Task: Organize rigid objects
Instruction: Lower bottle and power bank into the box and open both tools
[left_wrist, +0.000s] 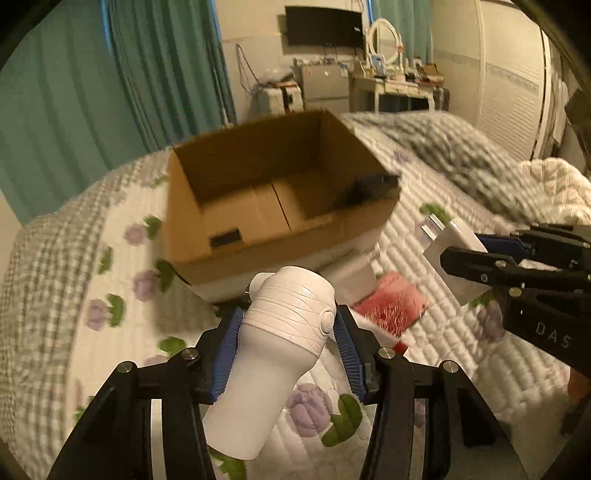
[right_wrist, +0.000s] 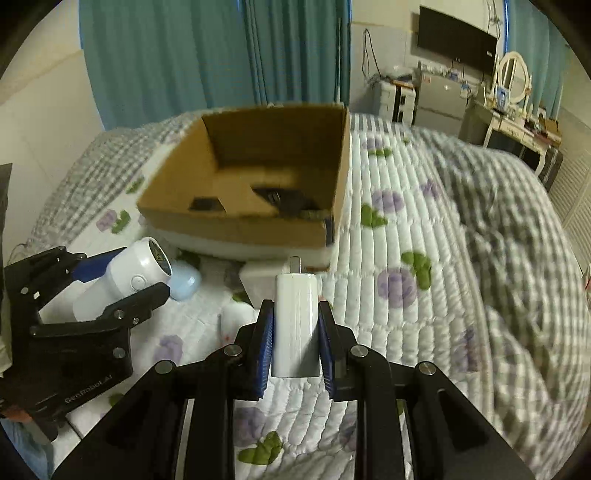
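Note:
My left gripper is shut on a white lint shaver, held above the bed in front of an open cardboard box. It also shows in the right wrist view. My right gripper is shut on a white charger plug with prongs pointing forward; it also shows in the left wrist view. The box holds a few dark objects. Both grippers are short of the box's near wall.
The box sits on a quilted floral bedspread. A red item, a white block and a pale blue object lie before the box. A checked duvet is heaped on the right. Curtains, a desk and a monitor stand behind.

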